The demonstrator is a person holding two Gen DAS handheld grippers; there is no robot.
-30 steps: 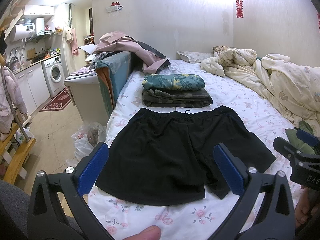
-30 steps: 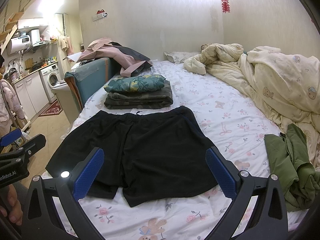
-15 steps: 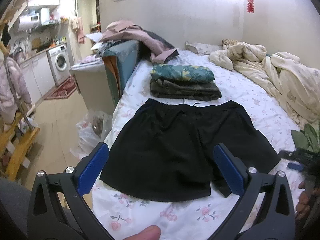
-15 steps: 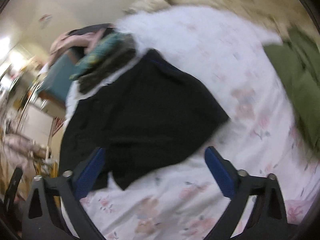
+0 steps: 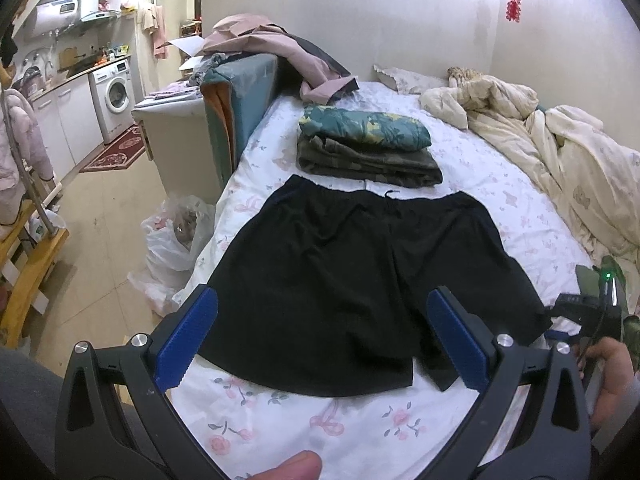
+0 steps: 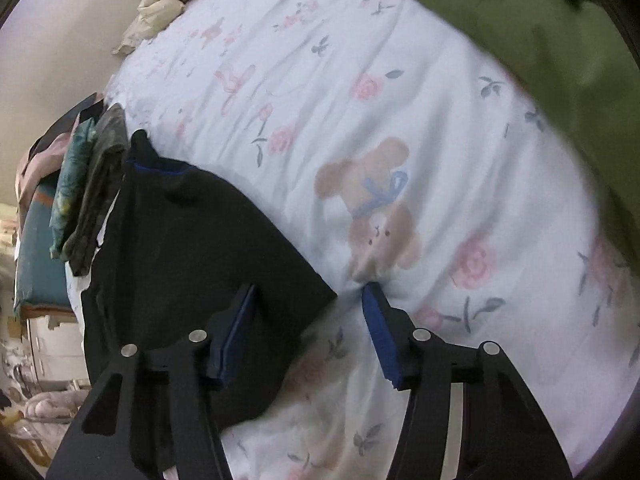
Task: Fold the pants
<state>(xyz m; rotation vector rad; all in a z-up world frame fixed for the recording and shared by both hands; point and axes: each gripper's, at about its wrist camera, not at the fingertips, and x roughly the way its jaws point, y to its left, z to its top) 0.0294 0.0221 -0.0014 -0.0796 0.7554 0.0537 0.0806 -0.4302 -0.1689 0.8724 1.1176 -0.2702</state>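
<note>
Left wrist view: black shorts point(image 5: 360, 280) lie flat at the centre of the frame on a floral bedsheet point(image 5: 360, 428), waistband toward the top, both leg hems toward the bottom. The left gripper point(image 5: 322, 344) occupies the lower frame above the hems, its blue pads point(image 5: 188, 340) spread wide and holding nothing. A stack of folded clothes point(image 5: 366, 152) sits just above the waistband. A cream duvet point(image 5: 560, 152) fills the upper right. A white plastic bag point(image 5: 176, 240) stands on the floor at centre left.

Right wrist view: the right gripper point(image 6: 308, 320) is low over the sheet at the lower centre, its jaws parted and straddling the corner of one shorts leg; the left pad appears to rest on the black fabric, though contact is uncertain. An olive-green garment point(image 6: 540, 40) fills the upper right.
</note>
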